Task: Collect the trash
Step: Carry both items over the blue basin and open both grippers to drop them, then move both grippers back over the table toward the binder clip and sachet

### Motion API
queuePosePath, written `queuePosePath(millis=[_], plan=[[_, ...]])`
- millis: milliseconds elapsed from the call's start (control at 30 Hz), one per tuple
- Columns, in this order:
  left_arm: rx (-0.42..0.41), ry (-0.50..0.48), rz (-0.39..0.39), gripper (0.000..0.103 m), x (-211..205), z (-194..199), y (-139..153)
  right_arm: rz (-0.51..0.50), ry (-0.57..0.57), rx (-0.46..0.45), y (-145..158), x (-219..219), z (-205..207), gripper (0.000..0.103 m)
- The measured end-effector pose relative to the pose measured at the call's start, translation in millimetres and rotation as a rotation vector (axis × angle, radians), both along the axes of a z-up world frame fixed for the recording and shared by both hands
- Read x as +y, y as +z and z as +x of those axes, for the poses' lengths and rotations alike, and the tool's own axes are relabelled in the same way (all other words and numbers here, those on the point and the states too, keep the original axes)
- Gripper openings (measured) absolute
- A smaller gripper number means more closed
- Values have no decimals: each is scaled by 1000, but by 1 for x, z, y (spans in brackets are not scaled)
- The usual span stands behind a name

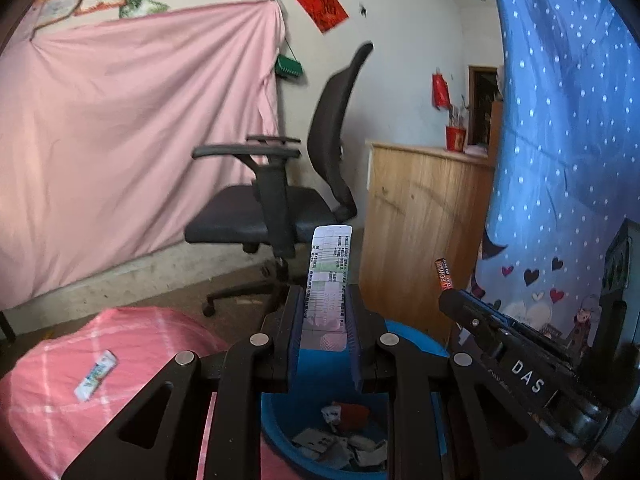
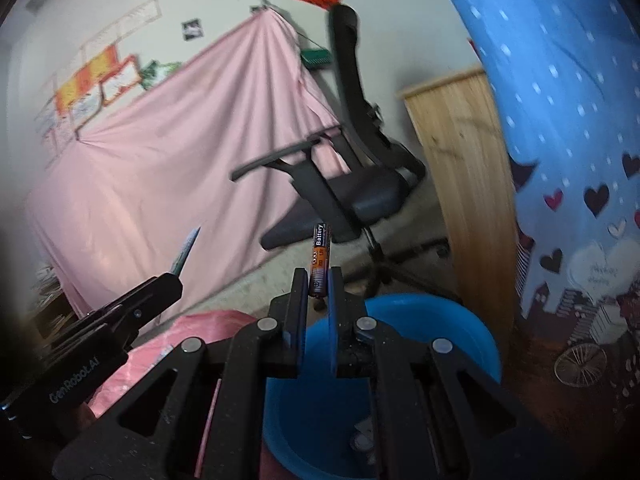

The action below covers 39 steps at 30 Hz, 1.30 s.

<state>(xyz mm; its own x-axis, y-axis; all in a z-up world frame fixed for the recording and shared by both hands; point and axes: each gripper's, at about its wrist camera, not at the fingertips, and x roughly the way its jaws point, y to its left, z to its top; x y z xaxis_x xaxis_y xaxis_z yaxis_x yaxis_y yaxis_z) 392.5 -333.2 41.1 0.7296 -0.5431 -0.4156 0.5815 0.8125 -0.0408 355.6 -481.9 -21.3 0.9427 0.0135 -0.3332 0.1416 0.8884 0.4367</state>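
Note:
My left gripper (image 1: 325, 300) is shut on a flat printed paper strip (image 1: 329, 272) that sticks up from the jaws, held above the blue bin (image 1: 416, 340). The bin holds several crumpled scraps (image 1: 344, 436). My right gripper (image 2: 319, 280) is shut on an orange and black battery (image 2: 320, 260), standing upright, above the same blue bin (image 2: 460, 332). In the left wrist view the right gripper (image 1: 452, 296) with the battery (image 1: 445, 274) is at the right. In the right wrist view the left gripper (image 2: 172, 280) with the strip (image 2: 185, 250) is at the left.
A small white wrapper (image 1: 95, 375) lies on the pink checked bedding (image 1: 132, 344) left of the bin. A black office chair (image 1: 288, 184) stands behind, a wooden cabinet (image 1: 424, 216) to its right, a blue dotted curtain (image 1: 568, 120) at far right.

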Motion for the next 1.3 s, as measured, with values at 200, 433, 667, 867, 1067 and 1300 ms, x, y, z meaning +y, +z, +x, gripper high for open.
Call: queuePosePath(millis=[200,433,667,867,1067,1300], plan=[[125,-32,34,17,-8,15,-26,110,5,116,-26,-28,15,35],[254,-41,74,17,-19,32,-51,203,48,203,-51,-40,29,35],[348,-11,87,18,-12,40,-68,203,47,224,-53,-40,30,37],[366,-6,98,29,-7,39,-74,215,37,236,-56,-43,31,38],[362,22,85,31,2,41,-69,204,42,233,-56,-42,31,38],[334,69,57,38,21,40,-58,146,52,221,-46,-32,34,38]])
